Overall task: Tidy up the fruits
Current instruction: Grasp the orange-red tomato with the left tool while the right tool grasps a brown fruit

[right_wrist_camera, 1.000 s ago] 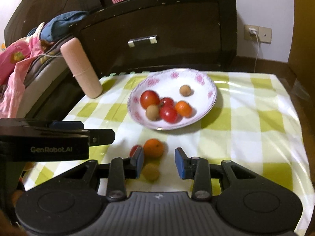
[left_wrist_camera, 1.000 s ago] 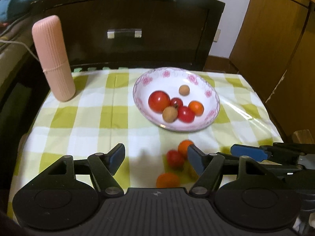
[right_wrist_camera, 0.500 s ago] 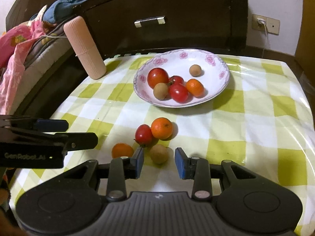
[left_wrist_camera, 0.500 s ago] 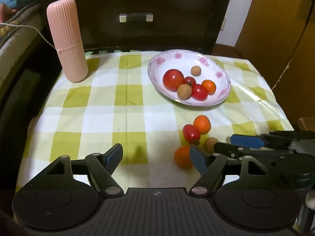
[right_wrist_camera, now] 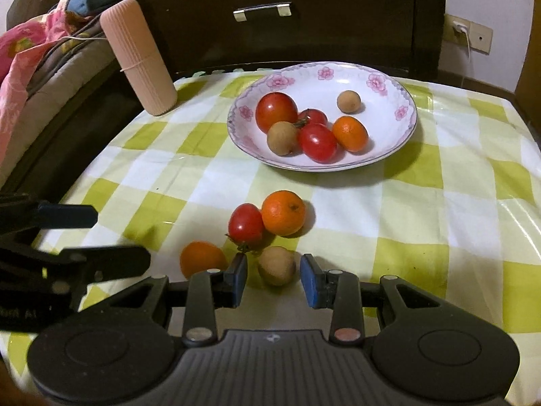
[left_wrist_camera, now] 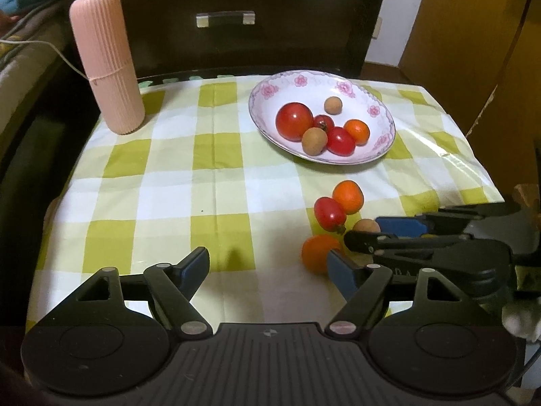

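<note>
Four loose fruits on bench, near side of plate [right_wrist_camera: 407, 125]. Left tool [left_wrist_camera: 267, 265] released, jaws spread wider than before, empty, small orange [left_wrist_camera: 318, 253] by its right finger. Right tool [right_wrist_camera: 273, 275] nearer: brown longan [right_wrist_camera: 276, 265] dead ahead between narrow unclenched pads, closer than half-second ago.

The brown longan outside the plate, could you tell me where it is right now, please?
In the right wrist view the brown longan lies on the checked cloth between the right hand-held gripper pads, just below the red tomato.
</note>
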A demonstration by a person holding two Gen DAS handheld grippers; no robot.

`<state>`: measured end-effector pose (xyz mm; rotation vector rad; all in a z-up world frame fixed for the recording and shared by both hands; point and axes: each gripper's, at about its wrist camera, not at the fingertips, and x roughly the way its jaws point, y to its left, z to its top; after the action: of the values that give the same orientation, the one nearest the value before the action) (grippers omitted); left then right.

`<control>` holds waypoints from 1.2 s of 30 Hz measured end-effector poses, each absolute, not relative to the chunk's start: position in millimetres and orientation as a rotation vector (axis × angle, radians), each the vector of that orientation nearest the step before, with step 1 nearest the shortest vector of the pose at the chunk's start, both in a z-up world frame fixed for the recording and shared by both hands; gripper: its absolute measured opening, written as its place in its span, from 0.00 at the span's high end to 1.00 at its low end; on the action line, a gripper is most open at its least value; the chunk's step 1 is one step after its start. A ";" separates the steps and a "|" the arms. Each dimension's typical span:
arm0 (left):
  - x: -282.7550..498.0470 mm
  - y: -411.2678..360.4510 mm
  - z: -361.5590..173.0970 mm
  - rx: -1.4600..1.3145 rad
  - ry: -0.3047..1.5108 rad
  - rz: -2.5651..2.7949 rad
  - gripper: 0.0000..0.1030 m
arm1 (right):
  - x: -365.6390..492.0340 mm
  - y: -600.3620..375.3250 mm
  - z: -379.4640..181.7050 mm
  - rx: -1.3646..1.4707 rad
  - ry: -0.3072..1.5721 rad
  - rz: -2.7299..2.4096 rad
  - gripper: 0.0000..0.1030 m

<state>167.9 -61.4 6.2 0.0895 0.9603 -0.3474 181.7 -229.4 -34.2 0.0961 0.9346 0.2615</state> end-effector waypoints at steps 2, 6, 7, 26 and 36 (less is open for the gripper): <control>166.8 -65.9 4.7 0.105 0.962 -0.357 0.21 | 182.6 -229.2 -33.8 0.096 0.936 0.269 0.68; 164.5 -73.6 2.3 0.137 0.957 -0.374 0.20 | 181.9 -233.3 -32.3 0.099 0.938 0.265 0.75; 164.7 -75.1 1.3 0.143 0.959 -0.379 0.20 | 181.5 -235.1 -31.4 0.102 0.938 0.263 0.75; 182.5 -108.8 -31.2 0.200 0.997 -0.412 0.37 | 169.6 -267.8 -31.8 0.137 0.950 0.237 0.75; 175.7 -113.1 -22.4 0.207 0.977 -0.431 0.59 | 169.3 -268.8 -32.9 0.126 0.964 0.262 0.72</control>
<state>175.7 -113.1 -22.4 0.2074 0.9767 -0.4313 169.3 -268.8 -32.9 0.1263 0.9641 0.2625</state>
